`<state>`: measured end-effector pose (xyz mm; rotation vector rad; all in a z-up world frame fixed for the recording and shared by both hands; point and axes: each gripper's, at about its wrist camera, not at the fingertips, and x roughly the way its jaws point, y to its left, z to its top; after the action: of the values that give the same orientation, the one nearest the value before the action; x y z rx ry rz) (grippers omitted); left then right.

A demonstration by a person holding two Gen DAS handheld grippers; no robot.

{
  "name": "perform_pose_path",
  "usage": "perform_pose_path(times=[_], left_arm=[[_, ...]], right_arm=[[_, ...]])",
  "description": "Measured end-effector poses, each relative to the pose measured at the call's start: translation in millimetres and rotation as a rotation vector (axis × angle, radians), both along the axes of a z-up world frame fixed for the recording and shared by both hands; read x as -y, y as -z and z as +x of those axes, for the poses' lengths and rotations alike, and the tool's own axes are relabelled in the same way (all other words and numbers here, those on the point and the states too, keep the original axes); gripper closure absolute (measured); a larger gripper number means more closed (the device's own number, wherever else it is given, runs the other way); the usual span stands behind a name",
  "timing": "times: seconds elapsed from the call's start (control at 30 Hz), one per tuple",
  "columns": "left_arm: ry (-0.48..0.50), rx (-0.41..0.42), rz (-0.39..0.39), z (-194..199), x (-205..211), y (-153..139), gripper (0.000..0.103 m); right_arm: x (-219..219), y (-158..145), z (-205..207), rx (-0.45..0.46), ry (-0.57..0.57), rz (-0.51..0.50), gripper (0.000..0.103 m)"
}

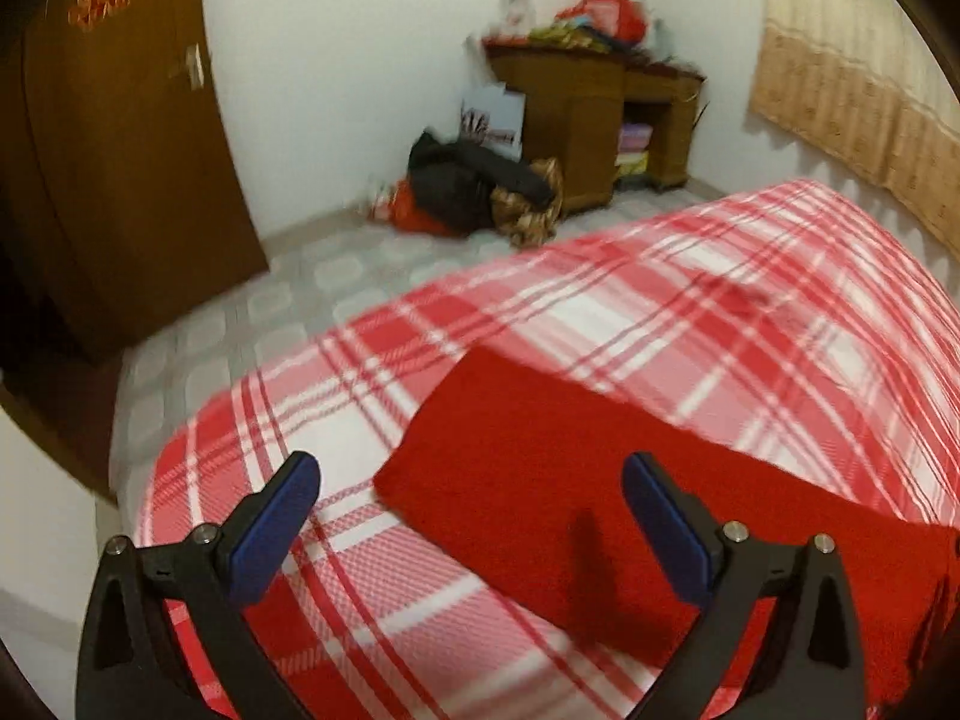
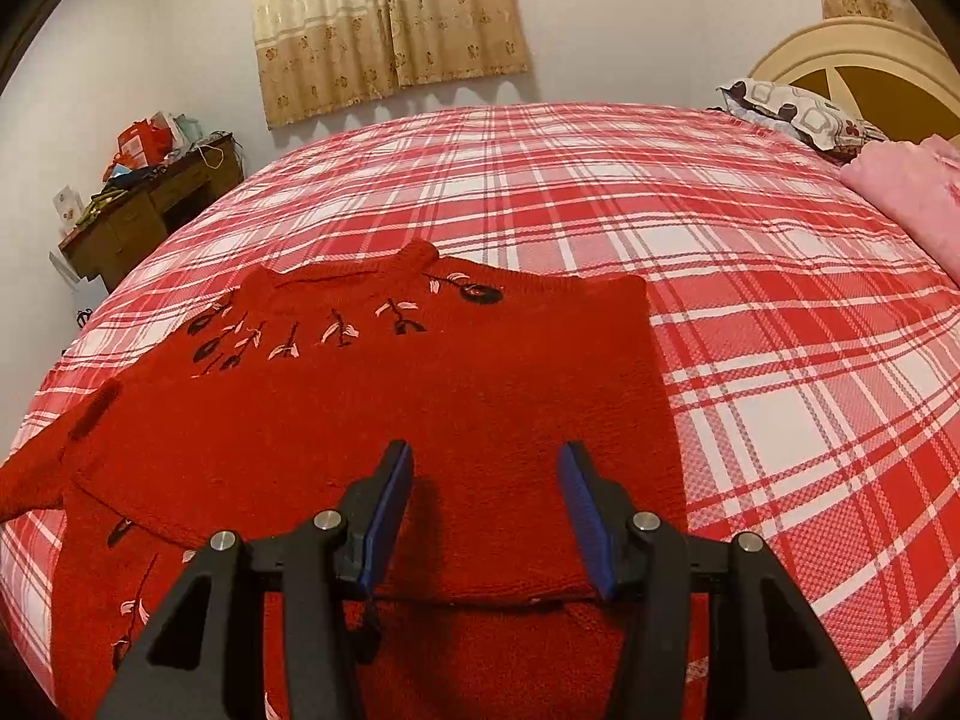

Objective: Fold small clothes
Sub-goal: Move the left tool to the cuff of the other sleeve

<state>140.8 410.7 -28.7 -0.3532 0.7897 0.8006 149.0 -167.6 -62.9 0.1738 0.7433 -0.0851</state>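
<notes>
Red knitted sweater (image 2: 384,420) lying flat on the plaid bed, near side, collar pointing far. Black and pink embroidered flowers across the chest. Right part folded in, left sleeve (image 2: 36,474) spread out.

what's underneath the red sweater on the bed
The red sweater lies on the red and white plaid bedspread, which shows all around it. Whatever lies beneath its folded layers is covered.

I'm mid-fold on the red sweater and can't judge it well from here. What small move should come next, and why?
Probably bring the left gripper onto the sweater's near edge. It hangs open with nothing between its fingers, half over the plaid bedcover. The right gripper is open too, above a fold already laid across the body.
</notes>
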Motion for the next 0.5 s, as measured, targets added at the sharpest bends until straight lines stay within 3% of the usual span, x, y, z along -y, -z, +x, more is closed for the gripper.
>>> perform_pose_path(times=[0.1, 0.33, 0.4, 0.47, 0.5], left_arm=[[0.009, -0.012, -0.107, 7.8, -10.6, 19.5, 0.014], [0.004, 0.016, -0.059, 18.5, 4.3, 24.8, 0.015], [0.016, 0.024, -0.05, 20.7, 4.7, 25.3, 0.023], [0.038, 0.032, -0.037, 22.1, 6.6, 22.6, 0.042], [0.057, 0.037, -0.037, 23.7, 9.4, 22.0, 0.047]], right_arm=[[-0.5, 1.0, 0.7, -0.006, 0.001, -0.003, 0.051], [-4.1, 2.3, 2.8, -0.017, -0.001, -0.018, 0.047], [-4.8, 2.6, 2.8, -0.018, -0.002, -0.021, 0.047], [-4.9, 2.6, 2.8, -0.02, -0.003, -0.021, 0.046], [-4.8, 2.5, 3.0, -0.021, -0.003, -0.021, 0.046]])
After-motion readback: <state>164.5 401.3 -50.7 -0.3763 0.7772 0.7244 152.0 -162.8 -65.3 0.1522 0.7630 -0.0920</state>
